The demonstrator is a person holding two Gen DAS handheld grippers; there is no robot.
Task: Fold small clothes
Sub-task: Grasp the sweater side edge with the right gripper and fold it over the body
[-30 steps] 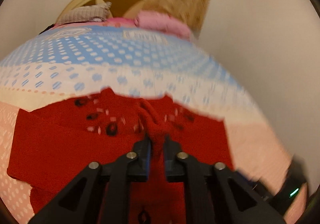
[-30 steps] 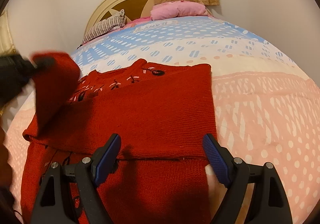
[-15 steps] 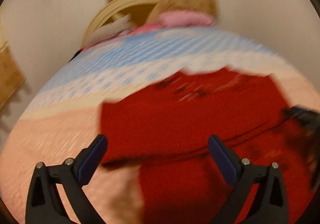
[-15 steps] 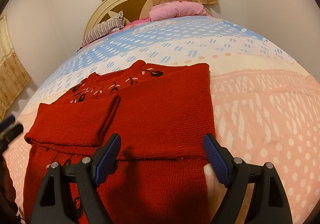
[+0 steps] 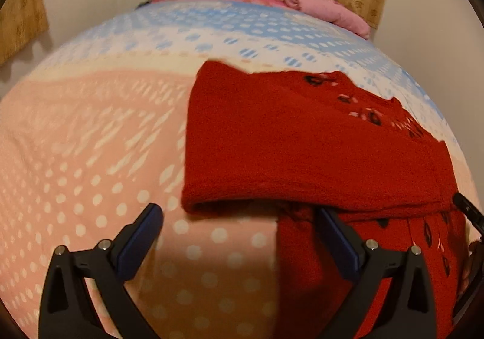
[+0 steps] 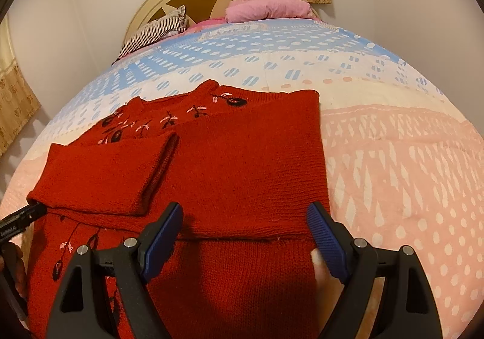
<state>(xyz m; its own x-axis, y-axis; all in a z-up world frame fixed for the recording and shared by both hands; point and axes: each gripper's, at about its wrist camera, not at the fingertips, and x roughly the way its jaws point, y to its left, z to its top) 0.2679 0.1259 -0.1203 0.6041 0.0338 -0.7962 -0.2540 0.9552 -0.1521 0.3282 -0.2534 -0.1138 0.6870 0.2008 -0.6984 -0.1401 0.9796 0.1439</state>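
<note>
Released from the left tool point(image 5: 239, 236), the red sweater's left sleeve point(image 6: 103, 175) now lies folded across the body, and that tool, whose jaws have just been opening, hangs wide and empty off the garment's left edge over the bed point(image 5: 90, 157). Nearest, the right tool point(image 6: 245, 233) stands wide above the red sweater point(image 6: 242, 163), nothing gripped. Both sleeves lie folded inward on the sweater, mid-bed. Beyond it, at the head of the bed, lie a striped pillow point(image 6: 154, 33) and a pink pillow point(image 6: 266, 7).
</note>
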